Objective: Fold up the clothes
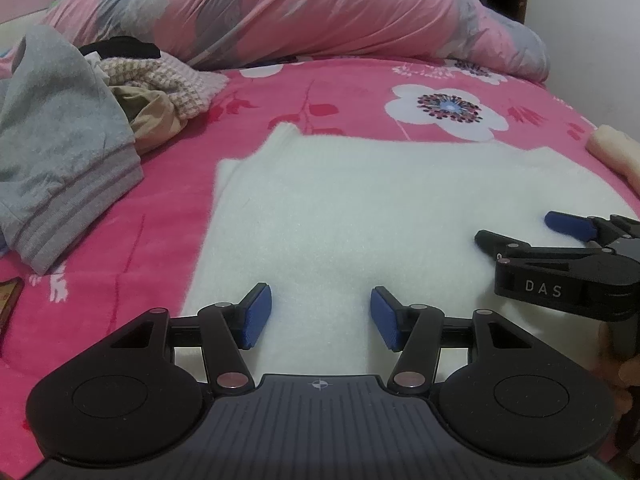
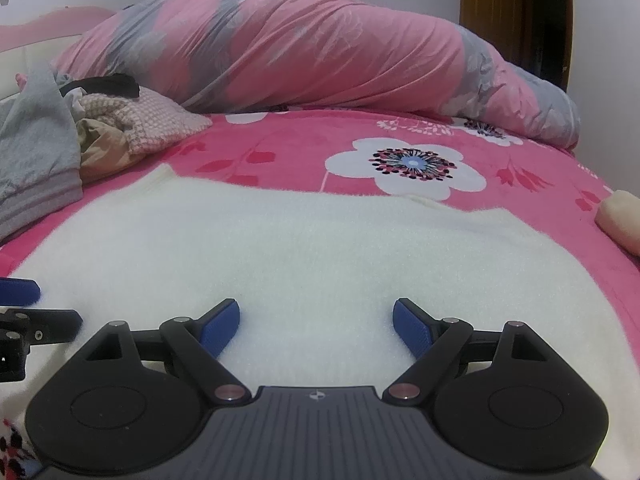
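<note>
Gaping hand-held grippers, left [image 1: 321, 316] and right [image 2: 316, 329], empty over white garment [image 2: 320, 248].

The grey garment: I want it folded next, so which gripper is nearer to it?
Left. The left gripper hovers over the white garment near its edge facing the grey garment. The right gripper sits farther along the white garment, beyond the left one.

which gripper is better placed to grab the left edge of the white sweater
Left. The left gripper hangs open over the white sweater's left half, nearer that edge; the right gripper, also open, is further right.
</note>
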A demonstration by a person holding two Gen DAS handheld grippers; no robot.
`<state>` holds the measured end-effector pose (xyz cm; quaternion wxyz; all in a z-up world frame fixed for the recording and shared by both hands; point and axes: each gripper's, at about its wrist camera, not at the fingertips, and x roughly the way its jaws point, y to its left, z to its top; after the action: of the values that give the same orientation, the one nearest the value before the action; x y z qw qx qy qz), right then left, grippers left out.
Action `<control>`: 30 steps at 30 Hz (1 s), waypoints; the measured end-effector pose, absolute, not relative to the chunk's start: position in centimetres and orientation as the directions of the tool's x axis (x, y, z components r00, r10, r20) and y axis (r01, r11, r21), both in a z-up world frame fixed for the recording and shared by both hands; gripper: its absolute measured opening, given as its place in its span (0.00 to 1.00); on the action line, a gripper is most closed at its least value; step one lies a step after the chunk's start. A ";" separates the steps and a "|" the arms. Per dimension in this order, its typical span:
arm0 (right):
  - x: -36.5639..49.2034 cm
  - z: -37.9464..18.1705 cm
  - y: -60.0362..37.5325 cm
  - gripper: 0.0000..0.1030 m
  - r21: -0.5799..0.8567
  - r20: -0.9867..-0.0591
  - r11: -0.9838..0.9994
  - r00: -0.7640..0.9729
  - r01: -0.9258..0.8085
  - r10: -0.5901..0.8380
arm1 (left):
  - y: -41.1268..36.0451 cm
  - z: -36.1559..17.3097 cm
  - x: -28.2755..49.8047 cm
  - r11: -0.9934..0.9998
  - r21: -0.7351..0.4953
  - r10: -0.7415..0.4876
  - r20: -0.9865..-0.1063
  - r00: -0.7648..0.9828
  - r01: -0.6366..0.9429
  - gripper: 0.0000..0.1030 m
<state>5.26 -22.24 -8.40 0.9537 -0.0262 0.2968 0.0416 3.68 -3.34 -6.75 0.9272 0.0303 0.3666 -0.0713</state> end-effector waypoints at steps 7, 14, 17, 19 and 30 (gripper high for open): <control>5.0 -8.5 -22.5 0.84 -0.023 -0.558 0.994 0.827 -0.104 0.073 | -1.5 -5.9 2.8 0.984 -0.096 -0.175 -0.636 0.752 0.149 0.54; 4.9 -8.6 -22.5 0.84 -0.023 -0.553 0.994 0.830 -0.105 0.075 | 1.6 -5.0 1.0 0.975 -0.191 -0.202 -0.553 0.808 0.113 0.56; 4.9 -8.7 -22.5 0.84 -0.023 -0.553 0.994 0.830 -0.105 0.075 | 2.8 -5.0 -0.5 0.967 -0.222 -0.225 -0.533 0.816 0.122 0.56; 4.9 -8.6 -22.5 0.84 -0.024 -0.555 0.994 0.829 -0.106 0.075 | 3.6 -5.0 -1.8 0.962 -0.236 -0.245 -0.519 0.819 0.138 0.56; 4.9 -8.5 -22.4 0.84 -0.025 -0.555 0.994 0.829 -0.105 0.074 | 7.8 -7.7 -5.8 0.899 -0.426 -0.348 -0.564 0.749 0.097 0.57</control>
<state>4.87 -22.45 -8.55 0.9558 -0.0272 0.2890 0.0469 -5.85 7.75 -7.69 0.9160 -0.1885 0.3327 -0.1216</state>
